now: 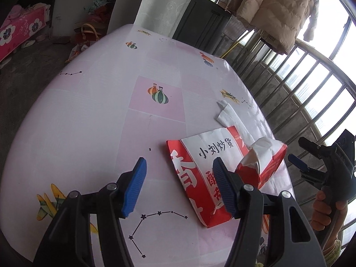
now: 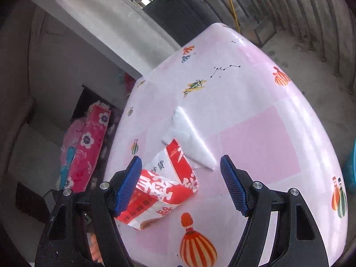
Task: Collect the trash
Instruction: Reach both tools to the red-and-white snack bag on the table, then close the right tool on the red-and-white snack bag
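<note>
A red and white paper snack bag with black Chinese writing lies on the pink patterned tablecloth, its torn open end to the right. A crumpled white tissue lies just beyond it. My left gripper is open and empty, just above the bag's near left part. My right gripper is open and empty, hovering over the bag, with the tissue ahead of it. The right gripper also shows at the right edge of the left wrist view, off the table's side.
The table's right edge runs beside a metal balcony railing. A beige puffer coat hangs above. A pink flowered blanket and clutter lie on the floor to the left. A blue container stands at the far right.
</note>
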### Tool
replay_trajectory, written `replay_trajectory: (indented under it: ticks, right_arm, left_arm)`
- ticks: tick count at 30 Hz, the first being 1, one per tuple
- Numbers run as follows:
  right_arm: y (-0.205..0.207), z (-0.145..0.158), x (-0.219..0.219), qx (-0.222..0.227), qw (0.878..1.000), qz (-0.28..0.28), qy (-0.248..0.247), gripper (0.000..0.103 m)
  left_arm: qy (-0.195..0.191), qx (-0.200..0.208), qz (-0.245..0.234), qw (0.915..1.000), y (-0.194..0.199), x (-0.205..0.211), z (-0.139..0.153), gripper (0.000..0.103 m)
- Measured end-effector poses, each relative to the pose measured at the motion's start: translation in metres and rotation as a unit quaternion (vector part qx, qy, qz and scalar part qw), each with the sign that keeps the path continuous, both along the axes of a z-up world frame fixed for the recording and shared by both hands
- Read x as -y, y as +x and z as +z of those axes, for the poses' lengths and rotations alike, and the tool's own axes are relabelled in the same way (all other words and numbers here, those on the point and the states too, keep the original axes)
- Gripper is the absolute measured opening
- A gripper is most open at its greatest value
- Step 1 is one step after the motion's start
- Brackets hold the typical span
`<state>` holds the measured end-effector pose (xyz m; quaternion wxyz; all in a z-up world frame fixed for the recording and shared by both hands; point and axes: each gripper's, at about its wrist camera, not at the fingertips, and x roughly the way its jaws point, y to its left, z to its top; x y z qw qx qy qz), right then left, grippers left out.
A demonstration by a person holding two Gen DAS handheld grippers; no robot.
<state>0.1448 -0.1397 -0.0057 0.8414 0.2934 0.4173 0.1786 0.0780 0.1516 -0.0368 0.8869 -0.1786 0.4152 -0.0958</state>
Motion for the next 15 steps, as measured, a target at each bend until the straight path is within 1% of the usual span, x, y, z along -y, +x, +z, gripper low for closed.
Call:
replay_trajectory:
  ticks: [4,8,15]
  right_arm:
    - [0.009,0.004,-0.022,-0.014,0.999,0.023,0.019,0.07]
    - [0.012,0.001,-0.038,-0.025,0.999,0.039,0.026,0.07]
    - [0.008,-0.004,-0.051,-0.044,0.997,0.057,0.034,0.069]
  left_arm:
    - [-0.007,-0.005,-0.005,0.9999,-0.002,0.001,-0.006,0.06]
    - [-0.011,-0.012,-0.013,0.9998,-0.005,0.003,-0.01,0.06]
    - [-0.02,-0.019,-0.027,0.9993,-0.01,0.005,-0.015,0.06]
